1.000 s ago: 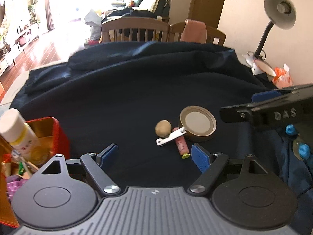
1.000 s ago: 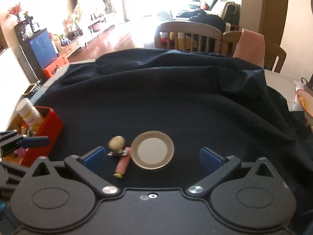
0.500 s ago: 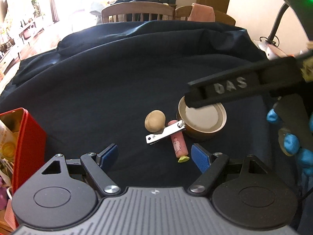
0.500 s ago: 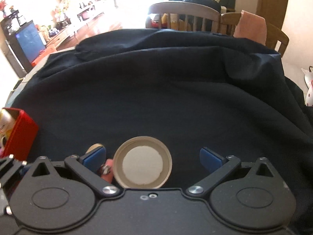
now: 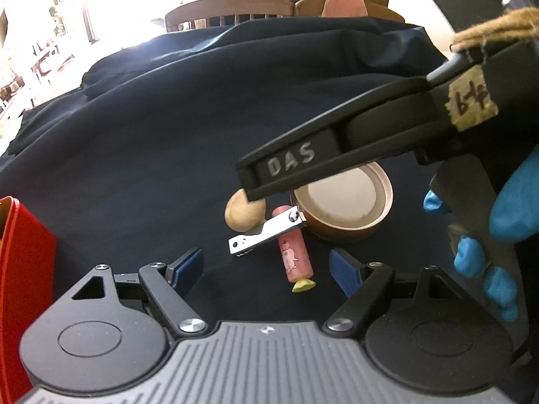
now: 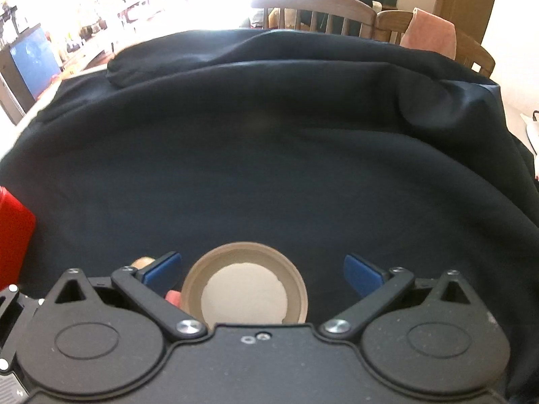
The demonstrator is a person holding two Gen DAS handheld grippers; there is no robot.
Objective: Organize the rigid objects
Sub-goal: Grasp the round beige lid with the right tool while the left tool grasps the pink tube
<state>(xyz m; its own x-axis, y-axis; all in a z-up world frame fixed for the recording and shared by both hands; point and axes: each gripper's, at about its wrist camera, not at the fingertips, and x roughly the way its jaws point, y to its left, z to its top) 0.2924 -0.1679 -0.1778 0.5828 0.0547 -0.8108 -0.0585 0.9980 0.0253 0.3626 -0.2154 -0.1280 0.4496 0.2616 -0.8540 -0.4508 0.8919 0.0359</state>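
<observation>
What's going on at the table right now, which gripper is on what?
The right gripper hangs open over the round brown lid, fingers on either side of it and gripping nothing. The left gripper is open too, facing the small pile on the dark cloth: nail clipper, pink tube and tan pebble. The red box sits at the left edge.

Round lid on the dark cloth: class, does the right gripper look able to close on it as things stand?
Probably yes. The right gripper is open, with the round lid lying between its fingers and nothing over it. The pink cylinder and nail clipper crowd its left edge.
</observation>
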